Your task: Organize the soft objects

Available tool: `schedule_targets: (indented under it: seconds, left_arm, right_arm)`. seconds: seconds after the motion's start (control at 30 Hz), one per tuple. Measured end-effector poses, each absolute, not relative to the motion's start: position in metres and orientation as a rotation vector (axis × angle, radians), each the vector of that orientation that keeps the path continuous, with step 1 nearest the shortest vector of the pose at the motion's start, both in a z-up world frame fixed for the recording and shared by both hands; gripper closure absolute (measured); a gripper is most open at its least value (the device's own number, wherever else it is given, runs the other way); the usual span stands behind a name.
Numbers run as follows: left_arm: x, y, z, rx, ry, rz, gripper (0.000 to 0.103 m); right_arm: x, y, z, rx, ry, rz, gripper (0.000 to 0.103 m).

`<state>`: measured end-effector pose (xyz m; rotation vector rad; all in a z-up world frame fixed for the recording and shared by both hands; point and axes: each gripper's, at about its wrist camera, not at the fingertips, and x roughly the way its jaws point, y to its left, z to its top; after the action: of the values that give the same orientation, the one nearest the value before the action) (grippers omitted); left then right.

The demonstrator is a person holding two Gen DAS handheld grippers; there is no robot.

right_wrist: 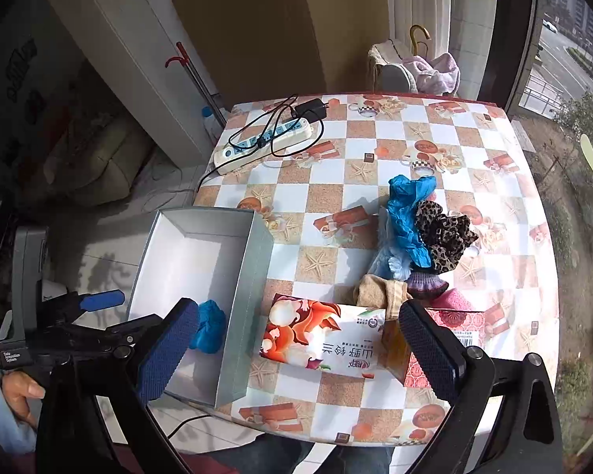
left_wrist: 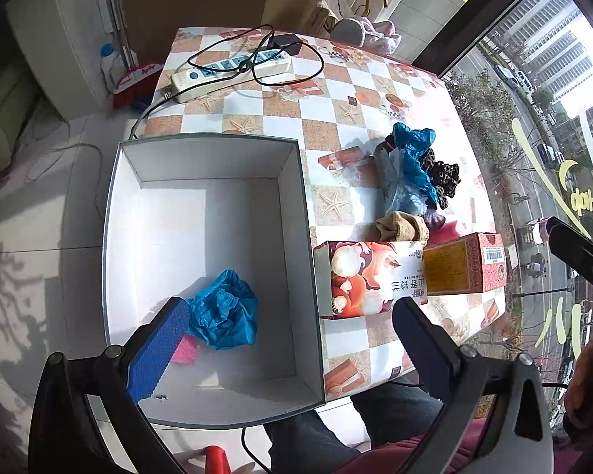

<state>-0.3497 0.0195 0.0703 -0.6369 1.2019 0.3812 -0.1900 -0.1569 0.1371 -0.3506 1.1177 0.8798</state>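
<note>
The left hand-held gripper (left_wrist: 284, 335) hovers over the white cardboard box (left_wrist: 130, 213), fingers spread, holding nothing. A crumpled blue cloth (left_wrist: 223, 310) lies on the box floor. The right hand-held gripper (right_wrist: 296, 355) hangs spread above the checkered bench (right_wrist: 375, 130). A pile of soft fabrics (right_wrist: 419, 229) rests beside the printed tissue pack (right_wrist: 320, 335).

A box (right_wrist: 233, 276) sits at the bench's (right_wrist: 375, 134) left edge, with a crumpled cloth (right_wrist: 209, 330) inside. Right of it lie two cartons (right_wrist: 320, 335), a heap of soft things (right_wrist: 419, 233) behind them. A power strip (right_wrist: 263, 144) lies at upper left.
</note>
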Motion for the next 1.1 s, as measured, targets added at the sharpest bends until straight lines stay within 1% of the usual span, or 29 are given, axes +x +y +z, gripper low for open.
schedule_targets:
  seconds: [0.17,0.37,0.77,1.1]
  left_arm:
    - [-0.305,-0.006,0.071,-0.589,1.249,0.308,0.0]
    - [-0.276,-0.037,0.066,-0.525,1.303,0.248,0.0]
    - [-0.277,-0.04,0.06,-0.572,1.324,0.284,0.0]
    - [-0.275,-0.035,0.062,-0.598,1.297,0.299,0.0]
  right_arm:
    - [-0.147,-0.204,0.13,-0.213,1.19,0.76,0.002]
    - [-0.124,-0.235,0.113,-0.151,1.257,0.706,0.002]
    - [-0.121,-0.239,0.105,-0.178,1.282,0.731,0.002]
    - [-0.115,-0.243,0.101,-0.166,1.296,0.708,0.002]
